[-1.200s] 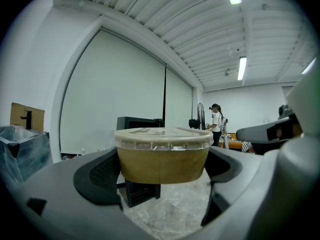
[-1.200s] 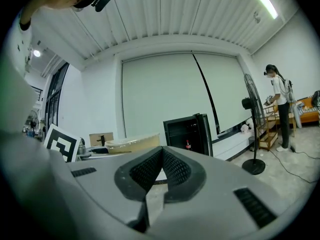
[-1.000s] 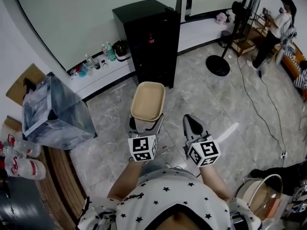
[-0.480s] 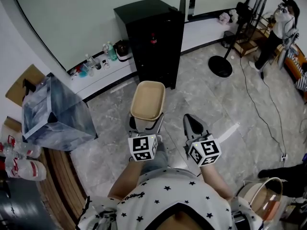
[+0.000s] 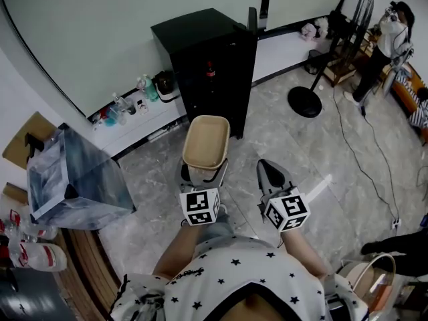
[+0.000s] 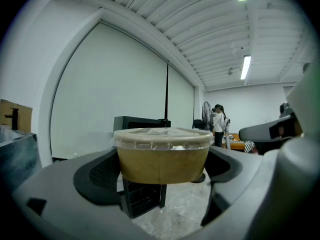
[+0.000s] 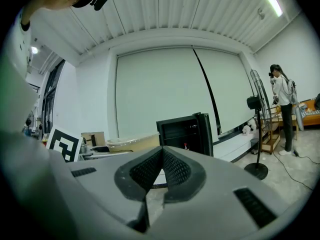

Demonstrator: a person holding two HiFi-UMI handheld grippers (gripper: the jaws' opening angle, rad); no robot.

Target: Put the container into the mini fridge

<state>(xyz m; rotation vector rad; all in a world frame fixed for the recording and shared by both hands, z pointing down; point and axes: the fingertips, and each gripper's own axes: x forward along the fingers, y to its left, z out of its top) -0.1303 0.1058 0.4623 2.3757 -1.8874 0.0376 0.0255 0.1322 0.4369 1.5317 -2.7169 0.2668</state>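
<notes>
Tan paper container [image 5: 206,141], clear-lidded, clamped in left gripper [image 5: 201,172] — right gripper [image 5: 269,171] closed, empty — boxy black mini fridge [image 5: 206,62] ahead.

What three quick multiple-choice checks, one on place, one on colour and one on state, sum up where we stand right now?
1. Where is the container?
A. on a chair
B. between the jaws of the left gripper
C. on a shelf

2. What colour is the mini fridge?
A. white
B. red
C. black

3. How do the jaws of the right gripper stand?
A. together, with nothing between them
B. wide apart
C. closed on a bottle

Answers:
1 B: the left gripper view shows the lidded tan container held between that gripper's two jaws.
2 C: the head view shows the fridge cabinet black all over, standing against the wall ahead.
3 A: the right gripper view shows the two pads meeting, with no object there.
</notes>
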